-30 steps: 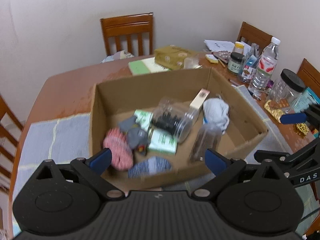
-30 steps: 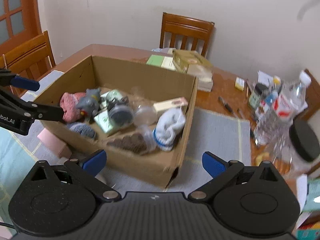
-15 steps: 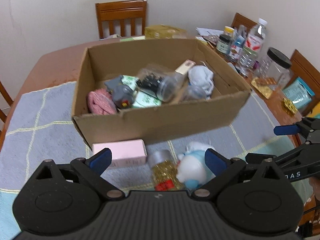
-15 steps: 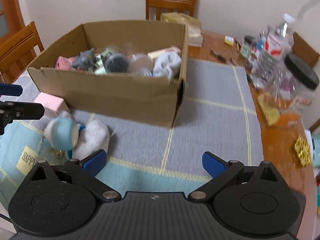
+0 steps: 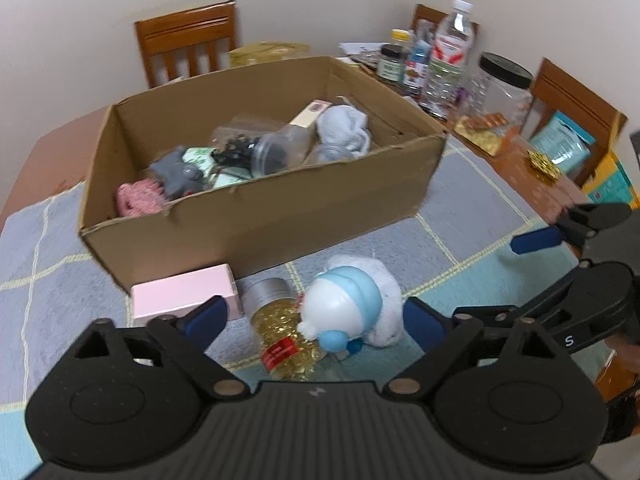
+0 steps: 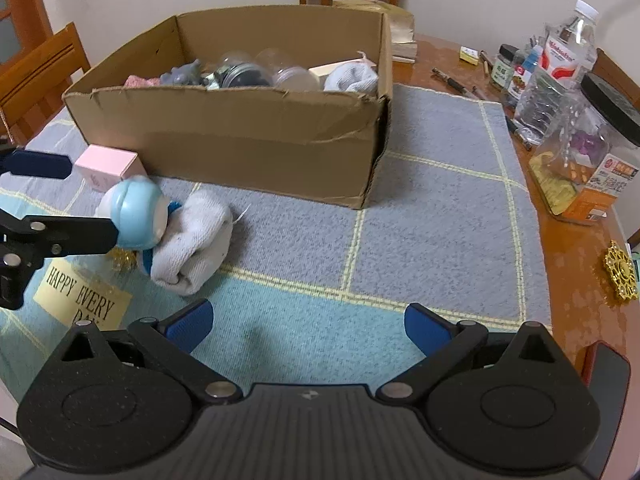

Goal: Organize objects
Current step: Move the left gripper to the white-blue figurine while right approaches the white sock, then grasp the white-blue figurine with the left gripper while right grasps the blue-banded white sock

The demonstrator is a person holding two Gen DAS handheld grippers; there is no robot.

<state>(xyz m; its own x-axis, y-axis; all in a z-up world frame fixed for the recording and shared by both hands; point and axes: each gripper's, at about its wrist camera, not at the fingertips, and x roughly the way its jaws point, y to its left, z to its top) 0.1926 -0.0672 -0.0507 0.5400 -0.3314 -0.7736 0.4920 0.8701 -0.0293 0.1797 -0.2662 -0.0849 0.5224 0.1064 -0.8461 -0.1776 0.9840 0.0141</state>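
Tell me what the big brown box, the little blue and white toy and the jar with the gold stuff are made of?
The box looks like plain matte cardboard: torn, creased edges. The toy seems smooth, slightly shiny plastic, though I can't be sure. The jar looks like clear plastic or glass, since the golden beads show through, with a dull silvery lid, maybe metal.

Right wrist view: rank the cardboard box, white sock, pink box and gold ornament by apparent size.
1. cardboard box
2. white sock
3. pink box, partly hidden
4. gold ornament, though edge distortion makes its rank against the pink box unsure
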